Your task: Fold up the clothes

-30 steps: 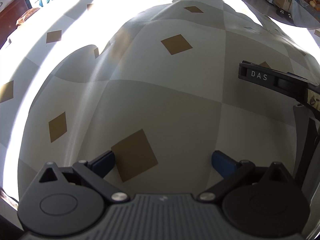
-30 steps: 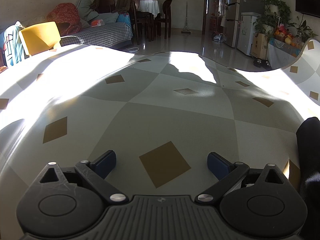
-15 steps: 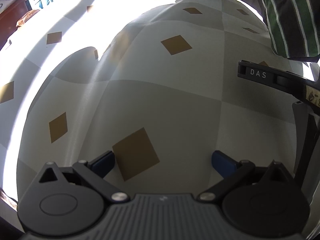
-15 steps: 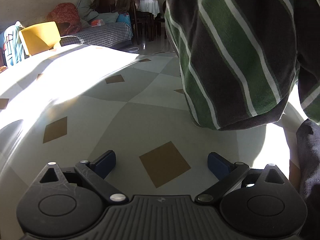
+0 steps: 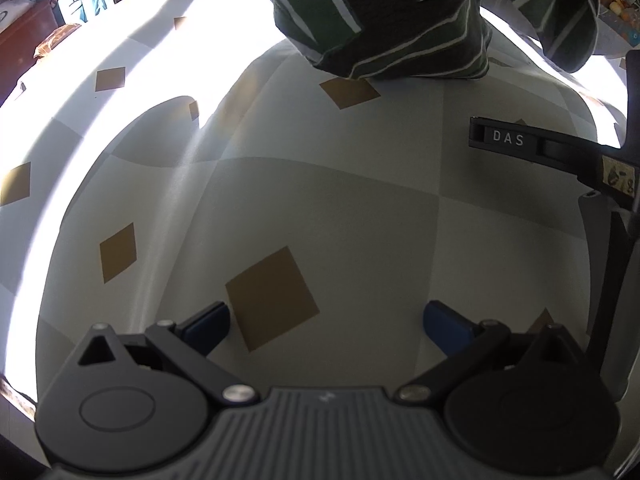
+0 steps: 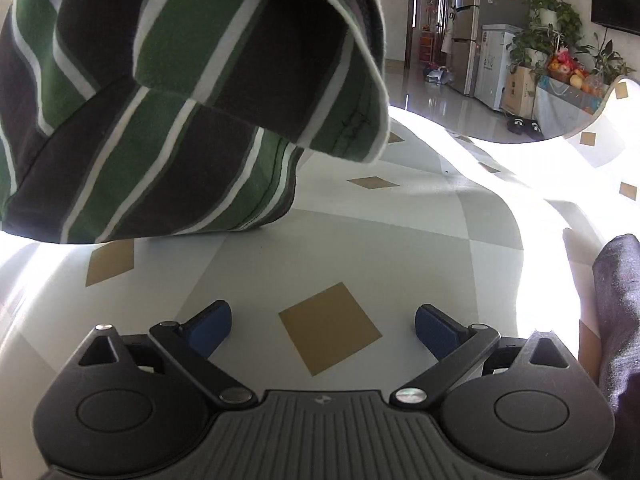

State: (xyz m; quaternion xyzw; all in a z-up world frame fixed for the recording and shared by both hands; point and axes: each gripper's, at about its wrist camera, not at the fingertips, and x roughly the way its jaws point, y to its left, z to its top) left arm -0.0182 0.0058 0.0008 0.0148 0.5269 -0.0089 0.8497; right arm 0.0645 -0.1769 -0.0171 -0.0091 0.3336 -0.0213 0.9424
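Lying ahead of both wide-open, empty claws, left [image 5: 326, 320] and right [image 6: 323, 322]: striped garment [image 6: 160, 120].

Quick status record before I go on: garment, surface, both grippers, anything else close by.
garment: green, dark and white striped garment, bunched, at the far side of the table
surface: tablecloth with tan diamonds, part sunlit
left gripper: open, holds nothing
right gripper: open, holds nothing
nearby: dark fabric at the right edge of the right wrist view
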